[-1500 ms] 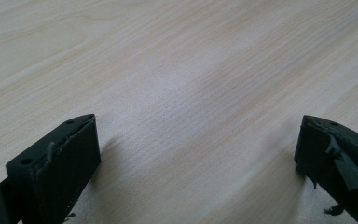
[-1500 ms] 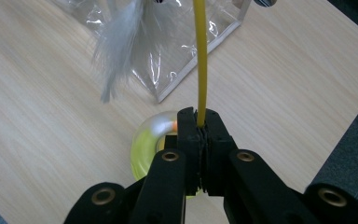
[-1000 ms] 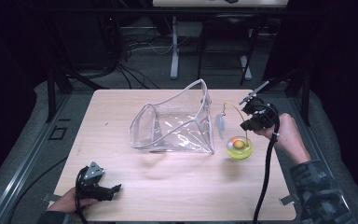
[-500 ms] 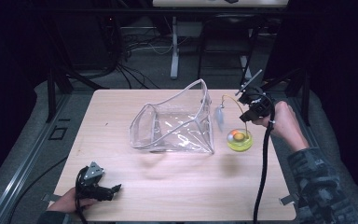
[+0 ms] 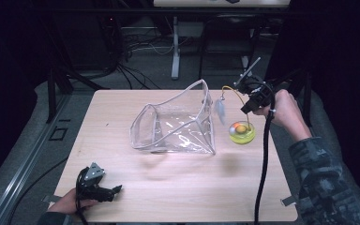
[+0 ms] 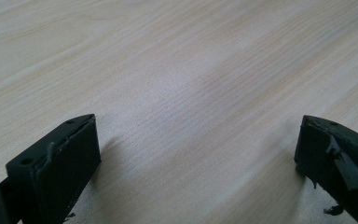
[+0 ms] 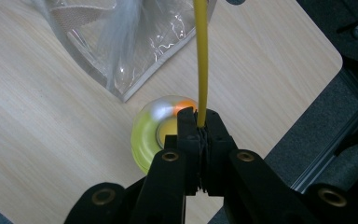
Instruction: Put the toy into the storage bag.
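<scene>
- Near the table's (image 5: 178, 187) right edge, we hold the right gripper (image 5: 250, 104) raised above a yellow-green toy base (image 5: 242, 133) with an orange ball in it.
- Our right jaws are pinched tight on a thin yellow wand (image 7: 200, 60), seen up close in the right gripper view.
- From the gripper the wand arcs over toward a pale feather (image 5: 221, 111), which hangs just beside the clear plastic bag (image 5: 178, 124).
- That bag lies open on its side at mid-table, its right corner near the toy base.
- At the near left corner, our left gripper (image 5: 107, 192) rests low over bare wood, jaws spread wide with nothing between them.
</scene>
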Motion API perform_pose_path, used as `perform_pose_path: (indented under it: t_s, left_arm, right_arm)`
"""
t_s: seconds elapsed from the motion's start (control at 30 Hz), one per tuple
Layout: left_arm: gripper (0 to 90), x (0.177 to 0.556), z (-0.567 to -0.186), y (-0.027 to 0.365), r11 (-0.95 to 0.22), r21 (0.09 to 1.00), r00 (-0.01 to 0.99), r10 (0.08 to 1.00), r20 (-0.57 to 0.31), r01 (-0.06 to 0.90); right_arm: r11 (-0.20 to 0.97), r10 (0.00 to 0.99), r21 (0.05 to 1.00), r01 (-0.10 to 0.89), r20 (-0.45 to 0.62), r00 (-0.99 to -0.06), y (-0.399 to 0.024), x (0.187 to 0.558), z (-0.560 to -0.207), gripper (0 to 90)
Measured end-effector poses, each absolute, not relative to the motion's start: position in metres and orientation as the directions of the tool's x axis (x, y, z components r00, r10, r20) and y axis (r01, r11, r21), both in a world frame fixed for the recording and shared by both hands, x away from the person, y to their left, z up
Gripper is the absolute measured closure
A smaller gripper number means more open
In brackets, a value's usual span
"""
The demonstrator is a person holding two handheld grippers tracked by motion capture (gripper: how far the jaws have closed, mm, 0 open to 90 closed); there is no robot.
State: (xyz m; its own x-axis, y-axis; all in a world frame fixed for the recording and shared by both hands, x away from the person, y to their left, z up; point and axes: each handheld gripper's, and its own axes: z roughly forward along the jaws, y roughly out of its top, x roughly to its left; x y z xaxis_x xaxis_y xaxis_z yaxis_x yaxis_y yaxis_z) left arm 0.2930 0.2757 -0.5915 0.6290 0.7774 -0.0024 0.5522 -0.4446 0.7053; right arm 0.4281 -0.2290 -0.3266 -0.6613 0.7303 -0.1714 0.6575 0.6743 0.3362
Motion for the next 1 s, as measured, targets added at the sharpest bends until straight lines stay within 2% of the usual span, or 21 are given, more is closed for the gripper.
perform_pose_path:
  t_s: [0.27,1.0]
  left_arm:
    - [0.0,0.293,-0.591,0.276,-0.446,0.705,0.63,0.777,-0.001,0.551]
    - [0.0,0.293,-0.591,0.276,-0.445,0.705,0.629,0.777,-0.002,0.552]
  right_arm:
    - [0.692,0.717,0.314,0.65,-0.196,-0.669,-0.223,0.435,-0.308,88.3]
    - [0.705,0.703,0.343,0.621,-0.223,-0.675,-0.206,0.441,-0.26,88.3]
